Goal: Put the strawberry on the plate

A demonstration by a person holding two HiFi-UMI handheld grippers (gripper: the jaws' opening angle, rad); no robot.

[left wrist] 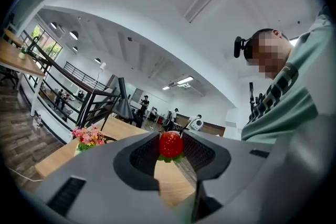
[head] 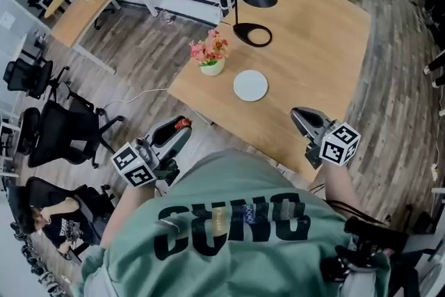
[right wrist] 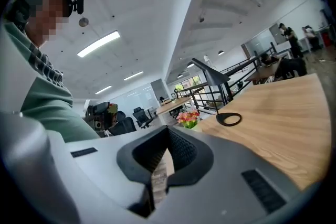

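A red strawberry (head: 182, 124) with green leaves sits pinched between the jaws of my left gripper (head: 179, 130), off the table's near left edge and above the floor. In the left gripper view the strawberry (left wrist: 171, 145) shows at the jaw tips, with the left gripper (left wrist: 171, 150) shut on it. The round white plate (head: 250, 85) lies bare on the wooden table (head: 320, 52), further in from that edge. My right gripper (head: 300, 115) hovers over the table's near right part. In its own view the right gripper (right wrist: 167, 132) has its tips together and nothing between them.
A pot of pink flowers (head: 211, 55) stands left of the plate. Behind the pot is a black desk lamp with a ring base (head: 252, 34). Black office chairs (head: 59, 132) and a seated person (head: 49, 212) are on the floor at the left.
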